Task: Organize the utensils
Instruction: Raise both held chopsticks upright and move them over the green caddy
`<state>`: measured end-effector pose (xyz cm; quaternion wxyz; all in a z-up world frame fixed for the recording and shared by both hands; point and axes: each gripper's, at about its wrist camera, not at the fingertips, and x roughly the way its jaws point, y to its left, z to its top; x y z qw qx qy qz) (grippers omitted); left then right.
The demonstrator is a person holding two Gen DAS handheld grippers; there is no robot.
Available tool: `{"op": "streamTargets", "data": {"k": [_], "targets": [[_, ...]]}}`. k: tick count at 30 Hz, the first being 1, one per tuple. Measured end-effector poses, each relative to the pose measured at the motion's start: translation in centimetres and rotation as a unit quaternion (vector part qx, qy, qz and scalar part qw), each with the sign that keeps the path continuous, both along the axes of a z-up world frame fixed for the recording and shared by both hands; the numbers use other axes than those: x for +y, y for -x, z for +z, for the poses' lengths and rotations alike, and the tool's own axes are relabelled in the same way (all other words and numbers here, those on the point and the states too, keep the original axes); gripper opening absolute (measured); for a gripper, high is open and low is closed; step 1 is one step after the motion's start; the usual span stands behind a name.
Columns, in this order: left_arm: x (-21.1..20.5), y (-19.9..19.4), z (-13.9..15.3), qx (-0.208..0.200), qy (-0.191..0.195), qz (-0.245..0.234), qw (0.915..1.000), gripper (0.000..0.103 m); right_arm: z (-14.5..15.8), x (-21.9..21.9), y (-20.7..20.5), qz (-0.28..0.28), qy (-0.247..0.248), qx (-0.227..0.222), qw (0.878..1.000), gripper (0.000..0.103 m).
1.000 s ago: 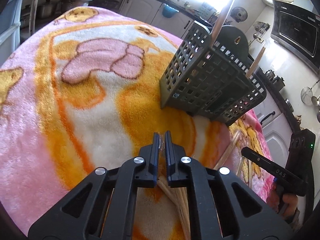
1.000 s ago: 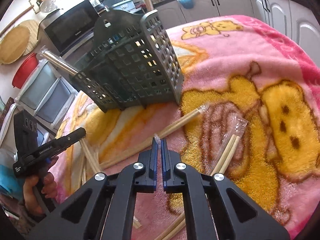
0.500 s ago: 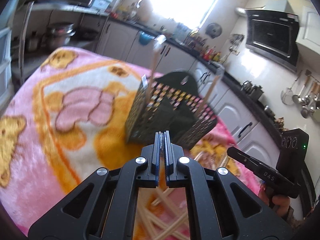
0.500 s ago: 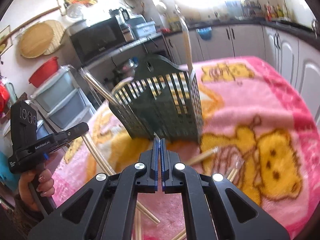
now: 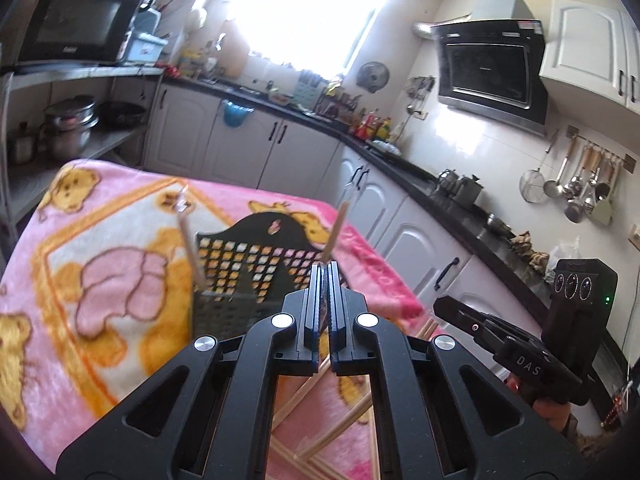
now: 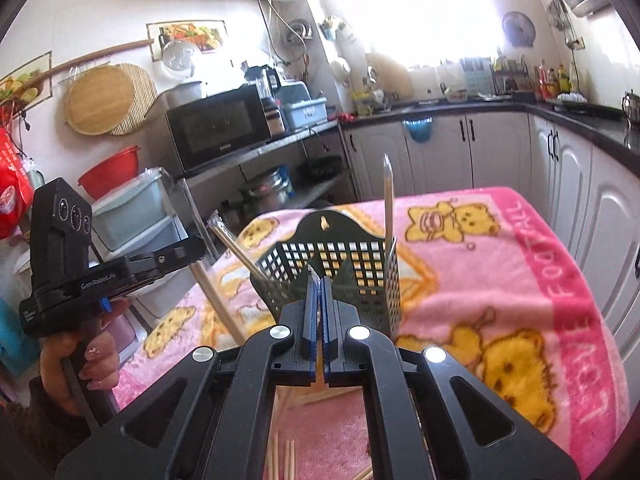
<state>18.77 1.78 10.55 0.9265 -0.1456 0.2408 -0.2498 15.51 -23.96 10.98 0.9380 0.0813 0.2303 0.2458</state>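
Two black hand-held grippers here. The left gripper [image 5: 325,268] is pinched on a wrapped pair of wooden chopsticks [image 5: 304,390] that runs down and back under it. The right gripper [image 6: 316,280] is pressed together on a clear wrapper tip [image 6: 313,276]; I can't tell whether there's a stick inside. Loose wooden chopsticks [image 6: 282,458] lie on the pink cartoon-bear blanket [image 6: 500,300] below. Beyond sits one dark green perforated plastic utensil basket [image 6: 340,264], with two wrapped chopsticks: the upright one [image 6: 388,204] pointing straight up, the leaning one [image 6: 236,250] tilted left. Behind, white kitchen cabinets [image 6: 440,152] and a black microwave [image 6: 218,126].
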Motion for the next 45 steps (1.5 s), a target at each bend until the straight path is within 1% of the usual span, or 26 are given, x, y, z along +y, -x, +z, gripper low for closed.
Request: {"op": "streamTargets", "data": {"k": [8,14,23,30,39,45], "targets": [[-1.2,-0.3,2.5,-0.029,0.004,-0.018,0.9994,0.001,2.5,-0.2,0.8,-0.006,0.006,-0.042,0.999,0.002],[-1.6,-0.5,4.1,-0.046,0.011,-0.024,0.9986,0.001,3.9,-0.3,0.9,-0.007,0.002,-0.061,0.998,0.002],[-1.5,-1.2,7.3,-0.081,0.017,-0.017,0.9964,0.001,6.2,0.8,0.1,0.008,0.0,-0.087,0.996,0.002],[-2.0,-2.2,9.2,-0.099,0.006,-0.011,0.995,0.001,8.0,1.0,-1.6,0.004,-0.007,-0.102,0.995,0.002],[-1.7,-4.0,10.5,-0.114,0.004,0.003,0.9934,0.001,10.9,1.2,-3.8,0.002,-0.018,-0.13,0.991,0.002],[-1.6,-5.3,10.1,-0.114,0.0,0.012,0.9934,0.001,11.8,2.2,-5.4,0.006,-0.012,-0.145,0.989,0.002]]}}
